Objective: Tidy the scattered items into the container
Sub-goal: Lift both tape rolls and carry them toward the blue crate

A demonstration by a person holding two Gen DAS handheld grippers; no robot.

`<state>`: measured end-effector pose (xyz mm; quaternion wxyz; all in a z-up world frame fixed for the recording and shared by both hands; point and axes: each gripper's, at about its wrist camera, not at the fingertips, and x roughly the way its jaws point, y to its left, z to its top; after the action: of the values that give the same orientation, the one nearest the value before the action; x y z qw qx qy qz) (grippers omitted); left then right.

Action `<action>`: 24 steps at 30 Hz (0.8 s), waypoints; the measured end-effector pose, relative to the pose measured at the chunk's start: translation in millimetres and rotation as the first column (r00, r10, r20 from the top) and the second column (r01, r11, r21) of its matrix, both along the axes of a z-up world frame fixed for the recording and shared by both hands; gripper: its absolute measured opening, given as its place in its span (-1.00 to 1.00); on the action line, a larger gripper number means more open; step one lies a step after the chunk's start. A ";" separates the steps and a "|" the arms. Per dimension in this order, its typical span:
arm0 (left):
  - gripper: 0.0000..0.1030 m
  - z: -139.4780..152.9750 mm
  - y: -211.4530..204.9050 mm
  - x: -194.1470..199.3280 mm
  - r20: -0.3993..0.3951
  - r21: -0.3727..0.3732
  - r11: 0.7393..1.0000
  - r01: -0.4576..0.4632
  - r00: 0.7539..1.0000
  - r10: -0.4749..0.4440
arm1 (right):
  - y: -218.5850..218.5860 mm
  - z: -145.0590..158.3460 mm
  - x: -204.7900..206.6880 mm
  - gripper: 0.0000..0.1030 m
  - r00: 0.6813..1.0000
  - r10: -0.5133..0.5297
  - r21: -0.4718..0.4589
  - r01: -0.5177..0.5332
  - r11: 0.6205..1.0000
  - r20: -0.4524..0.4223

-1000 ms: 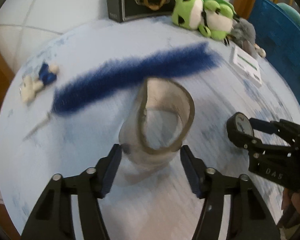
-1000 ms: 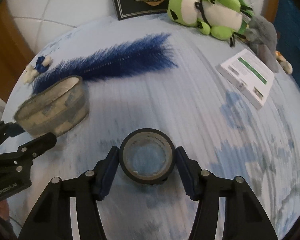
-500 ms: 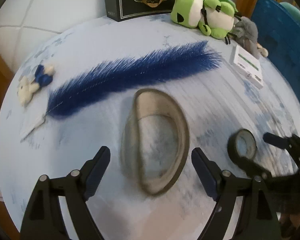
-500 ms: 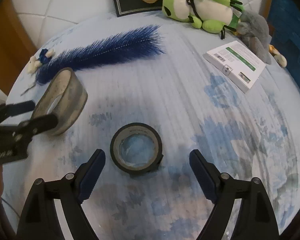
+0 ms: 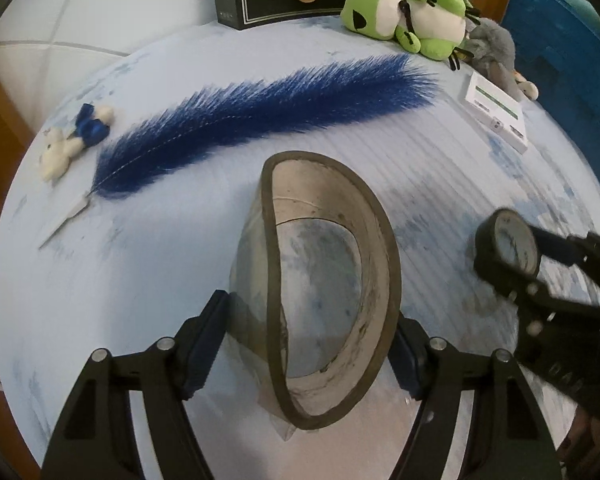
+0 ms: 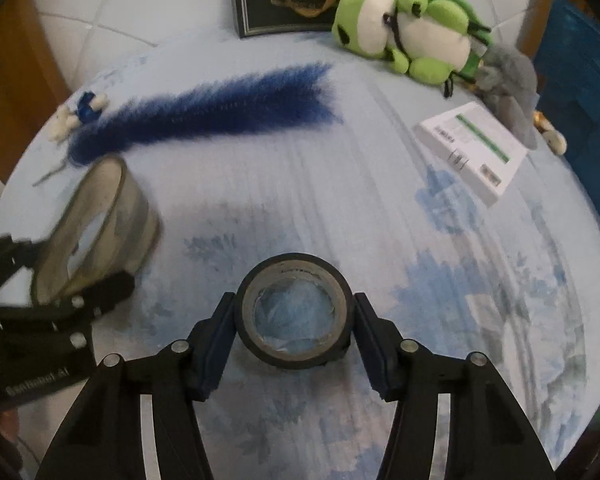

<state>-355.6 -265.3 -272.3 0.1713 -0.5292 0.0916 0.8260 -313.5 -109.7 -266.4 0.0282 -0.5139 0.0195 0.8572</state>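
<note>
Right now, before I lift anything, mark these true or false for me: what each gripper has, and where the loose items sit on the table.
1. The left gripper is closed on the large grey tape roll. True.
2. The right gripper is empty. False: it is closed on the small black tape roll.
3. The blue feather lies flat on the table, beyond both rolls. True.
4. The white box is standing on the green frog plush. False: it lies flat on the table, apart from the plush.
5. The small white bear toy sits by the feather's quill end. True.
</note>
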 end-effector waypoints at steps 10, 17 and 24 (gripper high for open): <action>0.40 52.9 -6.6 35.1 -0.085 0.040 0.999 -0.029 0.996 0.032 | 1.8 62.9 36.8 0.09 0.994 -0.013 -0.003 0.012 1.000 -0.109; 0.40 95.4 12.8 71.1 -0.156 0.062 0.998 -0.004 0.988 0.014 | 26.0 112.1 76.1 0.09 0.977 -0.038 0.007 0.040 0.999 -0.210; 0.40 132.3 64.7 108.7 -0.219 0.081 0.996 0.031 0.976 -0.013 | 67.2 151.2 116.8 0.09 0.958 -0.042 0.016 0.048 0.999 -0.283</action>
<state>-246.9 -200.7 -139.9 0.1914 -0.4265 0.0812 0.8803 -196.7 -42.5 -115.2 0.0502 -0.3856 0.0253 0.9210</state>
